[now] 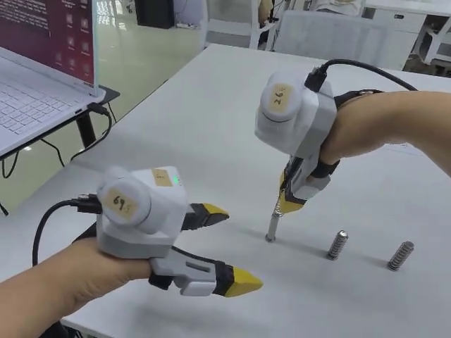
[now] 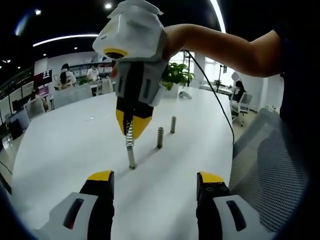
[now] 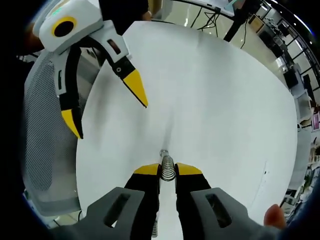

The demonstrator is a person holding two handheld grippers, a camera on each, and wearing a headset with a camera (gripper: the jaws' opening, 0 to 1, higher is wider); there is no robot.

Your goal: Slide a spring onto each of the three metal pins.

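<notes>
Two sets of tongs are in front of me over a white surface [image 1: 211, 105]. Nearest, low on my left, the left tongs [image 1: 241, 248] hover just above the surface. Their yellow-tipped jaws are spread wide with nothing between them, and from their own camera the two tips frame the work ahead.

Just beyond them and to the right, the right tongs [image 1: 285, 204] point straight down, gripped from above by a hand [image 1: 352, 134]. Their jaws are pinched narrow on a spring [image 2: 130, 134], which hangs upright between the yellow tips. Directly beneath it the bare pin [image 2: 131, 159] stands upright on the surface. The spring's lower end meets the pin's top, and I cannot tell how far it is threaded on. From the right tongs' own camera, the coils sit squeezed between both tips, and the pin's shaft runs on past them to the surface.

Further right in the head view, the middle pin [image 1: 337, 244] and the end pin [image 1: 400, 255] stand near each other in a row with the bare one. Each wears a spring down its length.

A mesh chair back [image 2: 265, 150] sits beside the surface's edge. Farther off on the left, an open laptop [image 1: 35, 91] rests on a dark stand beside the surface. A potted plant [image 2: 175, 75] shows at the far end of the surface.
</notes>
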